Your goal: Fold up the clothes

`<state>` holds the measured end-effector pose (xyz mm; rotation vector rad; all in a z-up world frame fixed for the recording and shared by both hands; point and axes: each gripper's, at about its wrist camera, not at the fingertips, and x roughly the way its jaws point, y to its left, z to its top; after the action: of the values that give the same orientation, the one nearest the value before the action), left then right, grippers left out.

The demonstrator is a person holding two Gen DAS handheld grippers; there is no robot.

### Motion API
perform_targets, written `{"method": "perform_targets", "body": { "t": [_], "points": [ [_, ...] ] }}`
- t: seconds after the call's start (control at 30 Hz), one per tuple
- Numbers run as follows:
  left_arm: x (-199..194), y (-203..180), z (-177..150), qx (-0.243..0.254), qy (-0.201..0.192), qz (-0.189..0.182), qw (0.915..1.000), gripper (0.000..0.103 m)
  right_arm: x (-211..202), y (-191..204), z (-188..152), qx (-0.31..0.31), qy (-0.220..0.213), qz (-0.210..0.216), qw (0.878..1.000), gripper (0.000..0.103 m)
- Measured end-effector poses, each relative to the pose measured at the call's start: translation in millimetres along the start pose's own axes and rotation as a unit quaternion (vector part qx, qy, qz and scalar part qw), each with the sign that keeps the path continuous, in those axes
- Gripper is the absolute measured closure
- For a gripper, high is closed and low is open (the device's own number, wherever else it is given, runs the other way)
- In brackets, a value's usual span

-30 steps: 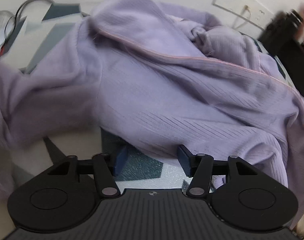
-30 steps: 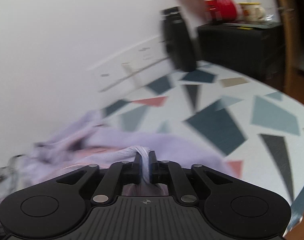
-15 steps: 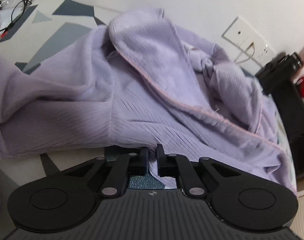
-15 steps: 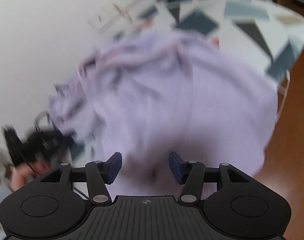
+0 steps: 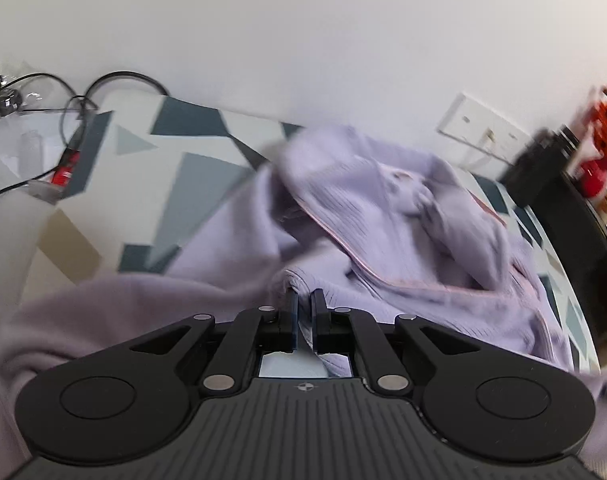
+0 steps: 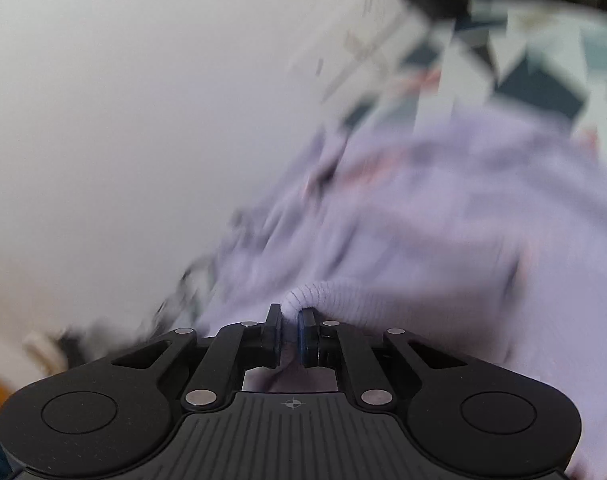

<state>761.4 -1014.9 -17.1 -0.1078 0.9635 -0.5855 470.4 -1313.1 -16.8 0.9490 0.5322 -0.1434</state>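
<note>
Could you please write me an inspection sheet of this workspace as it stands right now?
Surface: table with a pattern of grey, dark blue and beige shapes, set against a white wall.
Job's things: one lilac ribbed garment with pink edging, crumpled across the table.
Clutter: a small red item at the far left; blurred, cannot identify.
Grippers: left gripper has its jaws shut on a fold of the garment; right gripper has its jaws shut on a ribbed edge.
Cables: black cables looped at the far left corner.
Surroundings: wall socket plate; dark cabinet carrying a red vase of orange flowers.
</note>
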Motion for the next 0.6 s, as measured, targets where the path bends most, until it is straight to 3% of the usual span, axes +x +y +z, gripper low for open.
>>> {"method": "perform_targets", "body": {
  "t": [0.07,0.1,0.13,0.2,0.3,0.33,0.4,0.6],
  "points": [
    [10,1,4,0.008,0.000,0.002,1.0000,0.097,12,-11,17,-0.006,-0.042,-0.040,0.998,0.095],
    [15,-3,4,0.019,0.001,0.004,0.9998,0.097,19,-18,24,-0.007,-0.062,-0.061,0.996,0.090],
    [19,-8,3,0.030,0.002,0.006,0.9995,0.097,26,-24,25,-0.001,-0.065,-0.091,0.994,0.077],
    [26,-17,3,0.049,0.003,0.008,0.9987,0.097,38,-36,27,0.010,-0.067,-0.152,0.986,0.068],
    [30,-20,3,0.055,0.004,0.004,0.9985,0.097,23,-42,2,0.040,-0.043,-0.137,0.989,0.063],
    [31,-19,4,0.054,0.006,0.002,0.9985,0.097,18,-43,-6,0.050,-0.035,-0.131,0.990,0.051],
    [33,-16,5,0.051,0.009,0.000,0.9986,0.097,-1,-38,-30,0.047,-0.037,-0.139,0.988,0.037],
    [36,-16,12,0.064,0.027,0.003,0.9976,0.097,3,-28,-90,0.009,0.054,-0.131,0.990,0.044]
  ]
}}
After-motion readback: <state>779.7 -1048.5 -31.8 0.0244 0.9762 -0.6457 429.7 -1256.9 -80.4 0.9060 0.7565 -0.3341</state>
